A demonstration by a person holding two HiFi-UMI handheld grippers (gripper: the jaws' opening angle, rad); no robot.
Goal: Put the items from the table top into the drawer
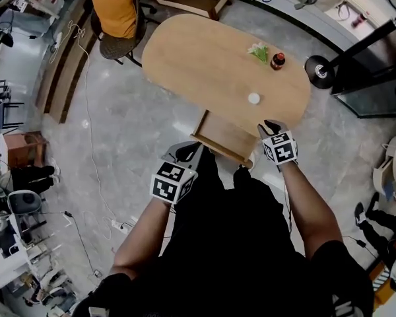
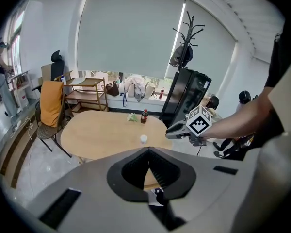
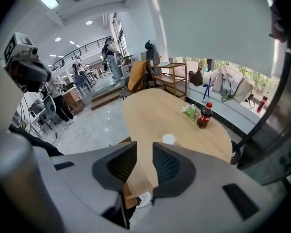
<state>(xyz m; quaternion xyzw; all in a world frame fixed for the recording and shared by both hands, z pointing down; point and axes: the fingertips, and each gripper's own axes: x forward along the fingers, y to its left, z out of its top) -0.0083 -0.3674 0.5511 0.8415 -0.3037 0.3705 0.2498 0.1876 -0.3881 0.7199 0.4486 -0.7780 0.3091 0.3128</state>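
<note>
Nearest us, two forearms reach out over a black shirt, each carrying a grey two-jaw gripper. Our left gripper (image 1: 185,152) hangs just beside the left end of the open light-wood drawer (image 1: 226,139), its fingers together on nothing. Our right gripper (image 1: 272,125) hovers at the near rim of the oval light-wood table (image 1: 198,58), fingers a little apart with nothing between them. Nearest to it lies the small white round piece (image 1: 253,98). The dark cola bottle with a red cap (image 1: 277,61) and the green-and-white bundle (image 1: 258,50) sit just beside each other at the far edge. We judge the white piece the sensible first pick. We should spread the right fingers wider, straddle it squarely, close gently, and keep the left gripper clear of the drawer mouth.
</note>
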